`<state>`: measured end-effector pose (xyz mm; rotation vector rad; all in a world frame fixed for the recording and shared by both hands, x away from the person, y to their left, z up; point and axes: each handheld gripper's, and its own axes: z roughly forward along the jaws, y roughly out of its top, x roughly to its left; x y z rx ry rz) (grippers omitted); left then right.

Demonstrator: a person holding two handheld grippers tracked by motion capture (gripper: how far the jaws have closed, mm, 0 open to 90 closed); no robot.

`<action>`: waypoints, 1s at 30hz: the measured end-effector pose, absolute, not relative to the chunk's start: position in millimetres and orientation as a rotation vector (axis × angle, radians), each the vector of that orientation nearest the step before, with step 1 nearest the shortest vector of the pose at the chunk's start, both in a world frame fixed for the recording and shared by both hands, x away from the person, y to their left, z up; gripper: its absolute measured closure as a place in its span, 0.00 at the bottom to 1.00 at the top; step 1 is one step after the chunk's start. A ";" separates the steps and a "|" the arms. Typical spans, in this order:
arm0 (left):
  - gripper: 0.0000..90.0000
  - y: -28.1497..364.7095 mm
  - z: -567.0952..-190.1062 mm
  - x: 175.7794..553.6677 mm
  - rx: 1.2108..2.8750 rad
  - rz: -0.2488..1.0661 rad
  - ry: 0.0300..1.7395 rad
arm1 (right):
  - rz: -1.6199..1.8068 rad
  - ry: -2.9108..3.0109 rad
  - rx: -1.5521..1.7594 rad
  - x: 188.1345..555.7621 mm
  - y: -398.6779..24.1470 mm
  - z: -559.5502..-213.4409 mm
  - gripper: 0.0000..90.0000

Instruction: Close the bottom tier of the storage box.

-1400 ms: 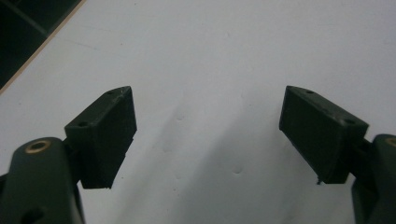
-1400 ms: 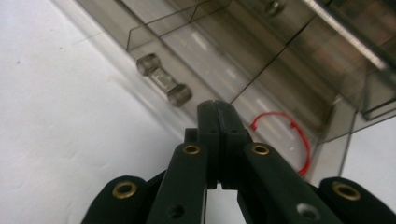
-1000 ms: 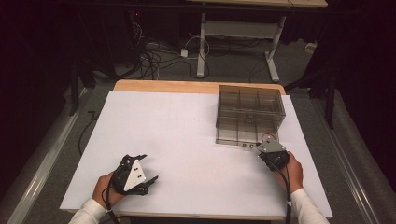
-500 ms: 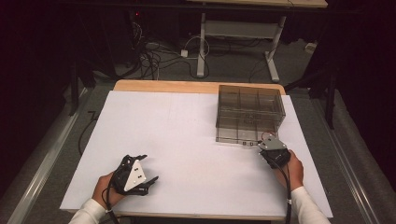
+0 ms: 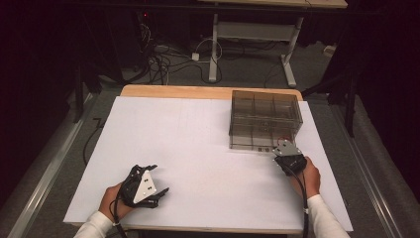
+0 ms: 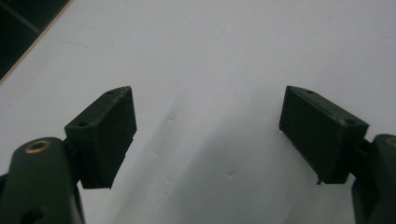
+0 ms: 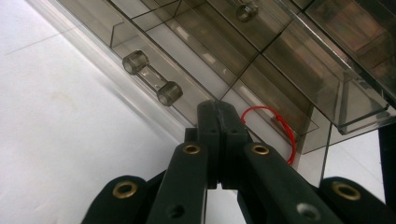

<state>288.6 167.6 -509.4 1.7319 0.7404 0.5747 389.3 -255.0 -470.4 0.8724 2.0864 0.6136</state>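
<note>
Drawer box (image 5: 265,119), smoky clear plastic

A white sheet (image 5: 198,144) covers the wooden table (image 5: 173,91); grey floor (image 5: 247,74) lies beyond, strewn with tangled cables (image 5: 163,59). At the far side stands a metal-legged desk (image 5: 257,34); the surroundings are dark.
</note>
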 end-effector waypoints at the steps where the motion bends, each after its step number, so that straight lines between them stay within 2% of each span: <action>1: 0.20 167.8 -509.3 288.4 1.732 0.576 0.739 | 0.615 2.085 0.873 390.0 -254.9 -470.4 1.00; 30: 0.20 167.5 -510.0 288.5 1.729 0.565 0.739 | 0.556 2.080 0.869 409.6 -245.0 -473.9 1.00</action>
